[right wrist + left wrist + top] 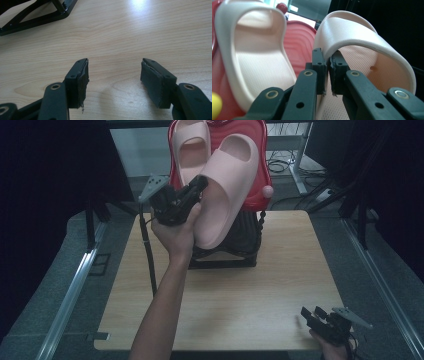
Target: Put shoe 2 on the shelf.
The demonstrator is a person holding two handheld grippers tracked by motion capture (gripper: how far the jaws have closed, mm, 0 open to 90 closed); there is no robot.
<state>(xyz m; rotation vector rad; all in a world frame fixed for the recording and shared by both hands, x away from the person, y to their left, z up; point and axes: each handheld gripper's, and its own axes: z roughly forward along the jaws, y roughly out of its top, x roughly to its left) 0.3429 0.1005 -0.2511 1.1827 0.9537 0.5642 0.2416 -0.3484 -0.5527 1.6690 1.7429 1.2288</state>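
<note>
Nearest the camera in the high view, the right hand-held gripper (311, 314) rests low at the front right corner of the pale wooden worktop (280, 285), and its own view has the jaws standing well apart over bare wood grain with nothing between them: released, idle, waiting. Farther in, the left forearm stretches up the middle of the worktop and the left hand-held gripper (199, 184) is clenched on the nearer pale pink foam slide sandal (225, 195). From the left gripper view its two black pads (319, 67) pinch the edge of the sandal's wide strap, one pad outside and one tucked just under the band, almost meeting through the thin foam. That sandal hangs tilted, toe end down towards the black metal stand (225, 255), heel end up and away, and it looks lifted clear of its resting place, though I cannot tell whether its far end touches anything. Behind it, the second pale pink foam slide sandal (192, 150) lies flat against the red ribbed backpack (262, 165), untouched, just beside the held one. So by my reading the grasp is made and the first sandal is coming off; setting it down somewhere, and dealing with its partner, remain to be done.
</note>
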